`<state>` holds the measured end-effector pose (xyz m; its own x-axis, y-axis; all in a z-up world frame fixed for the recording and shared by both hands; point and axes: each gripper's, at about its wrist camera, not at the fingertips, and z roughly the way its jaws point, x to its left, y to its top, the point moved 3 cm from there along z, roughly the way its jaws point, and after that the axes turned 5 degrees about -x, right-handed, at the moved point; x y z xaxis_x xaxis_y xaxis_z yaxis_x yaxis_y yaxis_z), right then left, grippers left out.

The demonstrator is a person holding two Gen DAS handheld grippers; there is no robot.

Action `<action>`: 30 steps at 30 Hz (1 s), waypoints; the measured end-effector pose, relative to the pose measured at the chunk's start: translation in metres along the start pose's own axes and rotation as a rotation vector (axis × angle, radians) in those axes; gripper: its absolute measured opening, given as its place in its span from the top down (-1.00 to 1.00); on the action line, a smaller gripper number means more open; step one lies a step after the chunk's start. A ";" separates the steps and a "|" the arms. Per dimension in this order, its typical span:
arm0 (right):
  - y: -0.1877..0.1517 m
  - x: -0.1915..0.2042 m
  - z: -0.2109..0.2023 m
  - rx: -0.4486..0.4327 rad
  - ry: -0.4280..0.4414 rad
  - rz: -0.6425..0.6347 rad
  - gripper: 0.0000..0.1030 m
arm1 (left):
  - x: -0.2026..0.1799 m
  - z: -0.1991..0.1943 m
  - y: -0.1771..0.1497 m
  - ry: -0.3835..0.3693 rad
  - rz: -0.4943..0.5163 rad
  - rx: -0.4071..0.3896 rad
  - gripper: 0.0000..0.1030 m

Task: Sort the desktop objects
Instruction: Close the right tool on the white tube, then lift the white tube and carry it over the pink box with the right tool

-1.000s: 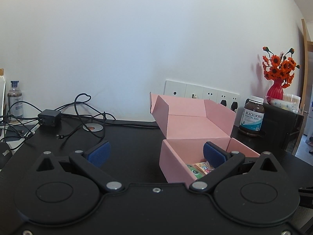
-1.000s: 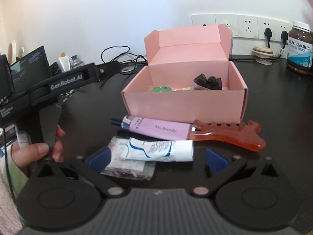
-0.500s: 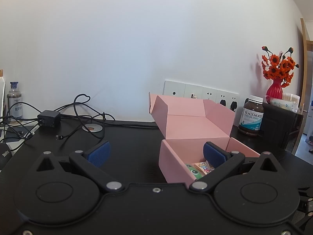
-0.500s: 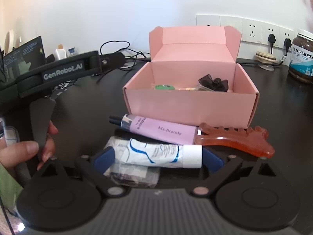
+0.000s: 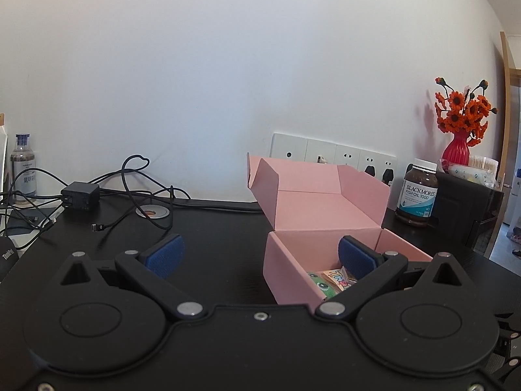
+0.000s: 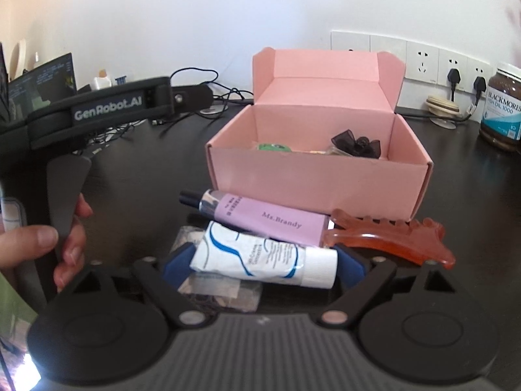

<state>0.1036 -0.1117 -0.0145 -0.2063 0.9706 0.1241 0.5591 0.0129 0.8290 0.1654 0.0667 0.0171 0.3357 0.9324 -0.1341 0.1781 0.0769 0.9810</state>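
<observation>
Our right gripper jaws are closing lengthwise around the white tube lying on the worktop; pads not yet pressing. We should centre before lifting, clearing the purple tube behind. Left gripper jaws spread, empty, beside the pink box.

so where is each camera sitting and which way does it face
Left wrist: on the left gripper, nearly level over the black desk, facing the wall; its own open jaws show, one pad over the pink box.
Right wrist: on the right gripper, tilted down at the box front; jaws closing around the white tube, with the person's left hand at the picture's left edge.
Shared: the box, the brown jar and the wall sockets.
</observation>
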 end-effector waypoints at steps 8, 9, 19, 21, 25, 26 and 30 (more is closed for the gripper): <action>0.002 -0.005 -0.003 -0.008 0.027 0.040 -0.73 | 0.001 0.001 0.000 0.000 -0.009 0.004 -0.99; 0.002 -0.006 -0.004 -0.008 0.032 0.047 -0.73 | 0.001 0.001 0.000 0.000 -0.011 0.005 -0.99; 0.008 -0.014 -0.014 -0.047 0.047 0.056 -0.73 | 0.003 0.001 0.000 0.004 -0.017 0.006 -1.00; 0.011 -0.016 -0.016 -0.057 0.044 0.054 -0.73 | 0.003 0.001 0.000 0.006 -0.017 0.005 -1.00; 0.017 -0.023 -0.023 -0.085 0.027 0.046 -0.73 | 0.003 0.001 0.000 0.009 -0.017 0.005 -0.99; 0.019 -0.026 -0.025 -0.092 0.021 0.045 -0.73 | 0.003 0.001 0.000 0.009 -0.017 0.005 -0.99; 0.028 -0.039 -0.033 -0.116 -0.009 0.041 -0.73 | 0.003 0.001 0.000 0.011 -0.016 0.005 -0.99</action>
<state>0.1010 -0.1571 0.0220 -0.1774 0.9718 0.1550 0.4702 -0.0546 0.8809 0.1676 0.0691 0.0168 0.3231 0.9347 -0.1477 0.1878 0.0896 0.9781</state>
